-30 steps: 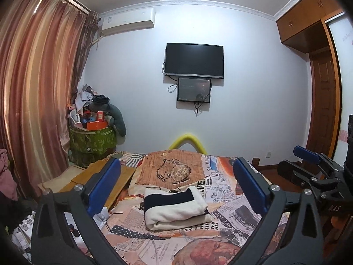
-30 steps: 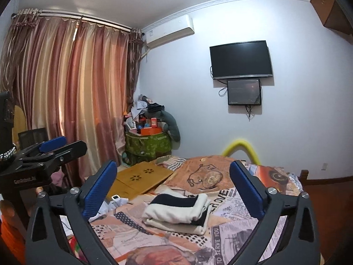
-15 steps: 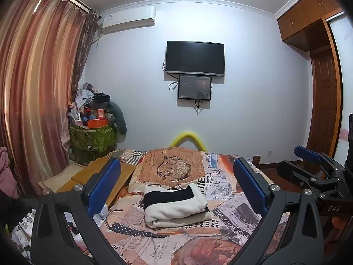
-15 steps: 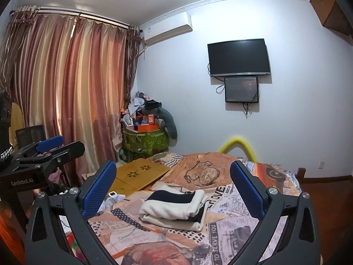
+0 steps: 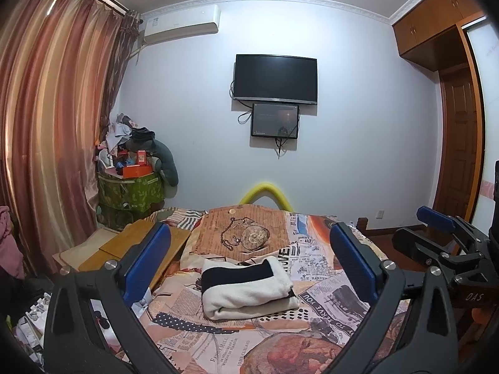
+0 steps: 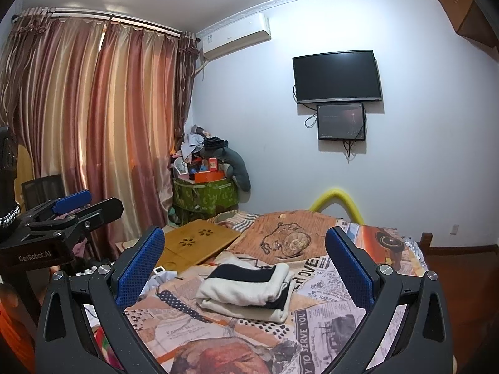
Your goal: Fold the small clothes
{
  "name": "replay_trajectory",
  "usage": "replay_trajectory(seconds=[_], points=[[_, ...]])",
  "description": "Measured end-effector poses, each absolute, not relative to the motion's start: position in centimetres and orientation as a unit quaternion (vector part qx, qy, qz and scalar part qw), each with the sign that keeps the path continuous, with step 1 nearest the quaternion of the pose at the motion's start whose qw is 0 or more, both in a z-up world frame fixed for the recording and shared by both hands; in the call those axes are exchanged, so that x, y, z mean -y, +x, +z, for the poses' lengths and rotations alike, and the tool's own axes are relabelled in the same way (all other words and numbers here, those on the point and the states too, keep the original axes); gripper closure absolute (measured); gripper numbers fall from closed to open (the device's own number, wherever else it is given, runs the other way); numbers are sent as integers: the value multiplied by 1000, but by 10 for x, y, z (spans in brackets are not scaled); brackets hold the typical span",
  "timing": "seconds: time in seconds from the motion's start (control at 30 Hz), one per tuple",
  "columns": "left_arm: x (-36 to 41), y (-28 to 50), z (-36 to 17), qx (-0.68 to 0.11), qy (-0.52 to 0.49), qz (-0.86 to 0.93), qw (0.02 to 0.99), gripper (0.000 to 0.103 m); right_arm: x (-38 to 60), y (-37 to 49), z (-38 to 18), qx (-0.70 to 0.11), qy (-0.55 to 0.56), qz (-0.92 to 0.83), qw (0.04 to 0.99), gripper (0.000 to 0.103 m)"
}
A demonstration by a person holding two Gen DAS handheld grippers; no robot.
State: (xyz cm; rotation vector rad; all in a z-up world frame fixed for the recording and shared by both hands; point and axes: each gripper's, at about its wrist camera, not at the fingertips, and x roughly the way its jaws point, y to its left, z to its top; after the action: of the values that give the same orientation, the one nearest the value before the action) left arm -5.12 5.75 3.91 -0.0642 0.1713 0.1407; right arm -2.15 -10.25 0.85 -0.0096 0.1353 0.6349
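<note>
I count two grippers and one garment. My left gripper (image 5: 249, 265) has its two blue-padded fingers spread wide with nothing between them, and my right gripper (image 6: 244, 265) is spread just as wide and equally empty; each shows at the edge of the other's view. The one folded garment (image 5: 246, 286), cream with a dark navy band, lies on the bed (image 5: 327, 283) ahead of both grippers, apart from their fingers, on a bedspread printed with newspaper columns and a pocket watch. On the white far wall I see two screens: a dark television (image 5: 276, 78) and a smaller monitor (image 5: 275, 120) mounted just beneath it, cables dangling. One air conditioner (image 5: 182, 23) sits high beside the striped pink-and-gold curtains (image 5: 53, 124). In the corner stands a green patterned box (image 5: 131, 194) heaped with clutter, and a wooden lap table (image 6: 199, 244) rests at the bed's left edge. A yellow foam tube (image 5: 265, 191) arches behind the bed's far end. Orange-brown cupboards and a door (image 5: 460, 143) fill the right wall. Compared with a second ago, both cameras have tilted slightly, so the garment sits a little lower in each view; it has kept its fold and place, and both sets of fingers remain as wide as before.
</note>
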Motion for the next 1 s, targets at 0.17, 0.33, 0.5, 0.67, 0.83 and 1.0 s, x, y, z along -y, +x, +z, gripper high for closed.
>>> replay_trajectory(seconds=[0.17, 0.33, 0.5, 0.67, 0.83, 1.0], points=[[-59, -50, 37, -86, -32, 70, 993, 0, 103, -21, 9, -67, -3, 311, 948, 1], [-61, -50, 37, -88, -34, 68, 993, 0, 103, -20, 11, -69, -2, 310, 948, 1], [-63, -50, 37, -89, -35, 68, 993, 0, 103, -21, 11, -68, -2, 310, 948, 1], [-63, -50, 37, -88, -33, 67, 993, 0, 103, -21, 11, -69, 0, 311, 948, 1], [-63, -50, 37, -90, -35, 63, 993, 0, 104, -21, 10, -69, 0, 310, 948, 1], [-65, -48, 38, -93, -36, 56, 993, 0, 105, -21, 10, -69, 2, 309, 948, 1]])
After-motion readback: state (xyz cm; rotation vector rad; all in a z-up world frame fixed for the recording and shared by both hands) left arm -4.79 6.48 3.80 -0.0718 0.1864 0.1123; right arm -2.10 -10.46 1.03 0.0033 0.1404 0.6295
